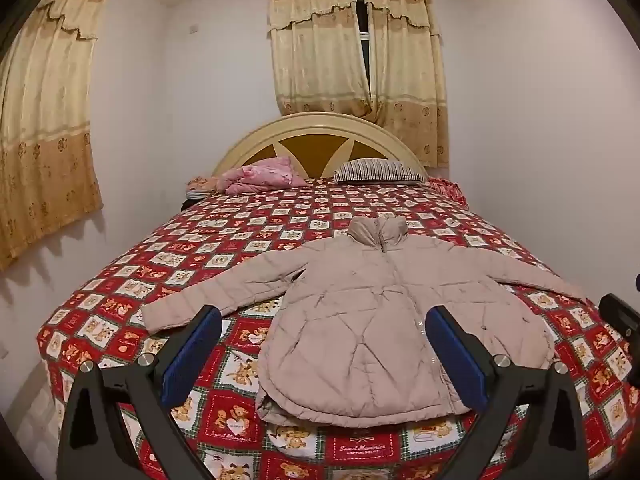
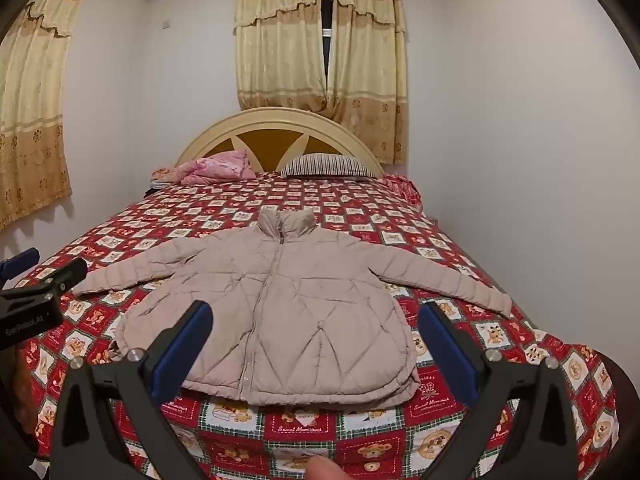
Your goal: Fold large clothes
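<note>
A beige quilted puffer jacket [image 1: 372,320] [image 2: 288,304] lies flat and face up on the bed, zipped, collar toward the headboard and both sleeves spread out sideways. My left gripper [image 1: 324,316] hovers open above the near edge of the bed, with its blue pads [image 1: 192,352] wide apart and nothing between them. My right gripper [image 2: 316,312] is likewise open and held short of the jacket's hem, holding nothing. The left gripper's black body [image 2: 36,300] shows at the left edge of the right wrist view. A fingertip [image 2: 324,468] pokes in at the bottom.
The bed carries a red patchwork bedspread [image 1: 280,216] with teddy-bear squares. A pink bundled quilt [image 1: 256,174] and a striped pillow [image 1: 380,170] lie by the cream headboard [image 1: 320,128]. White walls and yellow curtains [image 1: 356,48] close in on both sides.
</note>
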Action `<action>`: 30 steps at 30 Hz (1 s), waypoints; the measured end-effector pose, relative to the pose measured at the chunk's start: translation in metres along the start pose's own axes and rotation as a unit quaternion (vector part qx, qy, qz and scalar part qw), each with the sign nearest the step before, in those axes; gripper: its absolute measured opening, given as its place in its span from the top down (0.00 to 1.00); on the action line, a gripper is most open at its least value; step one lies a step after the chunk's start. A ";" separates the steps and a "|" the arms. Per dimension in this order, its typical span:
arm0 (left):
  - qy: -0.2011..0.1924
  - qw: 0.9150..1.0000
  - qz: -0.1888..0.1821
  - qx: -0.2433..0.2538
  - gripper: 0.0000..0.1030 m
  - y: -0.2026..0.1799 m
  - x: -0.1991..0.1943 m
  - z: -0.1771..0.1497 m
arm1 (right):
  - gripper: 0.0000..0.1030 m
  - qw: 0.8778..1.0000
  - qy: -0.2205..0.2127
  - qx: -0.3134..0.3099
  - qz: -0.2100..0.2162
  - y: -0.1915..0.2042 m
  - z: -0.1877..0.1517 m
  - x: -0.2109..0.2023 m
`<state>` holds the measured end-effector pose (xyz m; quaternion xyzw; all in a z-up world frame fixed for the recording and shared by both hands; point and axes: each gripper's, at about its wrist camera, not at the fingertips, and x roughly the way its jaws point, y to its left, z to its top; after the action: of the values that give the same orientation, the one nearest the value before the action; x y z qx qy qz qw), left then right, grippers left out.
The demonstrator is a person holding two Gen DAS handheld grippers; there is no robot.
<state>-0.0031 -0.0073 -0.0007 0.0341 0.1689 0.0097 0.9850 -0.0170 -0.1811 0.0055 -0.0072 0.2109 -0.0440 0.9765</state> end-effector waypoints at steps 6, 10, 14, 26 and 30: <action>0.030 0.999 -0.005 -0.023 0.01 0.006 0.016 -0.006 | 0.00 1.000 -0.006 0.014 -0.001 -0.007 0.004 0.000; 0.032 0.999 0.001 -0.019 0.01 0.007 0.017 -0.005 | 0.00 1.000 -0.011 0.011 -0.001 -0.009 -0.001 -0.002; 0.037 0.999 0.004 -0.019 0.01 0.008 0.021 -0.006 | 0.00 1.000 -0.004 0.008 -0.001 -0.007 -0.001 0.003; 0.042 0.999 0.008 -0.021 0.01 0.013 0.026 -0.009 | 0.00 1.000 -0.004 0.007 -0.002 -0.006 -0.004 0.004; 0.042 0.999 0.008 -0.021 0.01 0.014 0.026 -0.008 | 0.00 1.000 -0.002 0.008 -0.002 -0.007 -0.005 0.005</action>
<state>0.0189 0.0083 -0.0164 0.0141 0.2094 0.0225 0.9775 -0.0155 -0.1886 -0.0008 -0.0003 0.2083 -0.0475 0.9769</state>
